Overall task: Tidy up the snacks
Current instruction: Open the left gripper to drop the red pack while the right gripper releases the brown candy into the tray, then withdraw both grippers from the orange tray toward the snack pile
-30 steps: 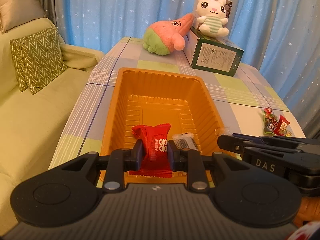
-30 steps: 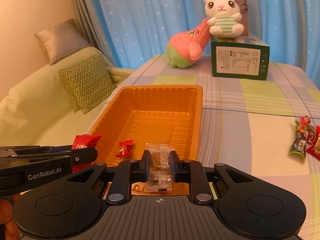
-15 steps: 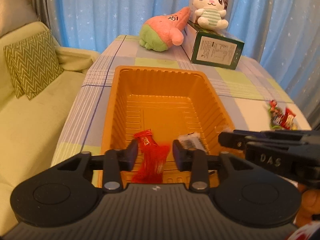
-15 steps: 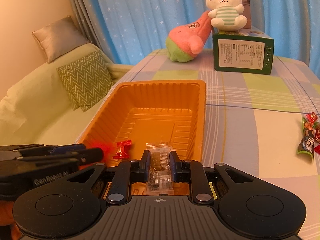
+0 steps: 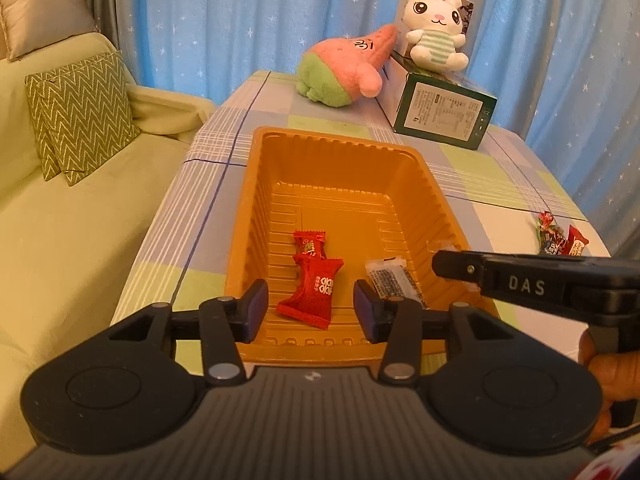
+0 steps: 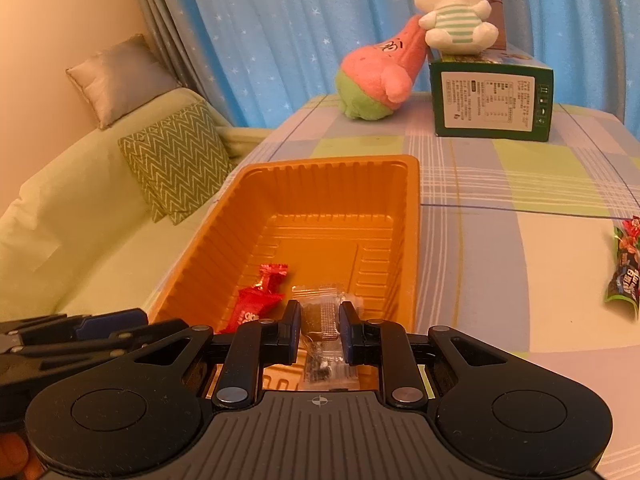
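An orange plastic tray (image 5: 340, 152) sits on the checked tablecloth; it also shows in the right wrist view (image 6: 332, 168). My left gripper (image 5: 308, 304) is open above the tray's near end. A red snack packet (image 5: 316, 288) lies loose in the tray below it, partly over a smaller red candy (image 5: 310, 242). My right gripper (image 6: 319, 326) is shut on a clear packet with a dark snack (image 6: 322, 316), held over the tray's near right corner. That clear packet (image 5: 390, 278) also shows in the left wrist view, beside the right gripper's finger (image 5: 460, 264).
Several wrapped snacks (image 5: 560, 236) lie on the table at the right, also in the right wrist view (image 6: 624, 268). A green box (image 5: 440, 116) with a white plush (image 5: 434, 38) and a pink plush (image 5: 348, 68) stand at the back. A sofa (image 5: 80, 220) is left.
My left gripper opened and let go of the red packet, which dropped into the tray. The right gripper stays shut on the clear packet.
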